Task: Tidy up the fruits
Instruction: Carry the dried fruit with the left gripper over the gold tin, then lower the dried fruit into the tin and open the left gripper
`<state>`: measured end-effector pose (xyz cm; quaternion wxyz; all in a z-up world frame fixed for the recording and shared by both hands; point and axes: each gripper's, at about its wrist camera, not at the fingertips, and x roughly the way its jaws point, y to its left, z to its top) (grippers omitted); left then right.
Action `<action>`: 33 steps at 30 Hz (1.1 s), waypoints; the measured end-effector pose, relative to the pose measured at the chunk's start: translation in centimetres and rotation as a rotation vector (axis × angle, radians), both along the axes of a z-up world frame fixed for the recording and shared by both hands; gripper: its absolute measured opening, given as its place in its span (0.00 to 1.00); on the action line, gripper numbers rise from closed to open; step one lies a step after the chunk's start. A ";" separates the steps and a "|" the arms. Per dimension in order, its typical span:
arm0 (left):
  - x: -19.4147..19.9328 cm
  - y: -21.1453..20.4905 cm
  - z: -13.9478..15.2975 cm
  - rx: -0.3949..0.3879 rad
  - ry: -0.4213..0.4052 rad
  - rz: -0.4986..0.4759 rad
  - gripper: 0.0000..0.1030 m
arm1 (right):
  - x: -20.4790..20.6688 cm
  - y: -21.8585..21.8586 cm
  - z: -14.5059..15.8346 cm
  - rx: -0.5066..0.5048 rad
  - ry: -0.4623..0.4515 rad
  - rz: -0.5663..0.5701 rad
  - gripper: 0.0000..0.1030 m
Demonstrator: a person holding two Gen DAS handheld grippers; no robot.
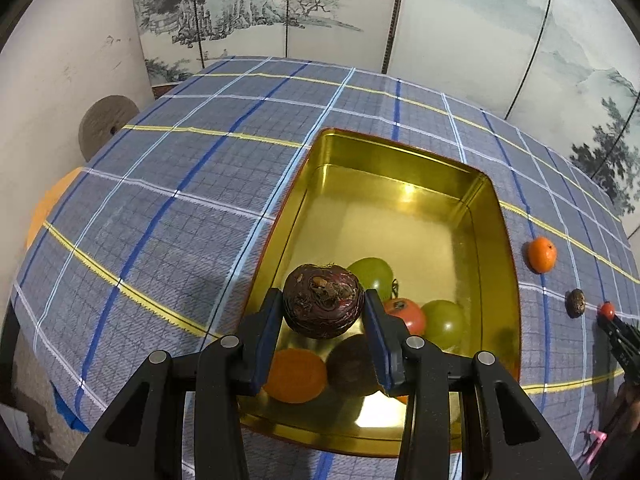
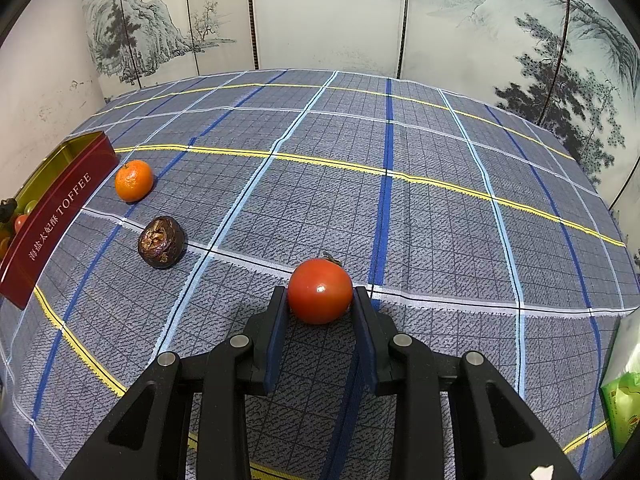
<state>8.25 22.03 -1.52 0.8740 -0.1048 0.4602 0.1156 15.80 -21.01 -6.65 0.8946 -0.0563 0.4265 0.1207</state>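
- Gold-lined rectangular metal tin with red outer walls (image 1: 496, 216): open, holding two green round fruits (image 1: 372, 276), a red one, an orange one and a dark one.
- Dark brown wrinkled round fruit (image 1: 324, 300): raised above the tin.
- Glossy red tomato (image 2: 320, 290): on the cloth.
- Orange mandarin (image 2: 134, 181) and second dark wrinkled fruit (image 2: 162, 242): beside the tin.

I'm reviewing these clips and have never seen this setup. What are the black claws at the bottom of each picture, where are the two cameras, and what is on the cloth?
The claws are hand-held two-finger grippers, one per hand, each carrying a wide-angle camera that looks along its fingers. In the left camera's picture the left gripper is shut on a dark brown fruit above a gold tin holding green, red and orange fruit. In the right camera's picture the right gripper is shut on a red tomato low over the checked cloth. An orange and another brown fruit lie on the cloth beside the tin.
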 end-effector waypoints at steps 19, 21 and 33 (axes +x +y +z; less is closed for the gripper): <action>0.1 0.2 -2.1 0.001 0.061 -0.001 0.41 | 0.0 0.0 0.0 -0.001 0.000 0.000 0.29; 0.2 0.1 -2.2 0.003 0.063 -0.002 0.41 | 0.0 0.0 0.0 -0.001 0.000 0.000 0.29; 0.3 0.1 -2.3 0.015 0.064 -0.006 0.41 | 0.1 -0.2 0.0 0.009 0.003 0.000 0.30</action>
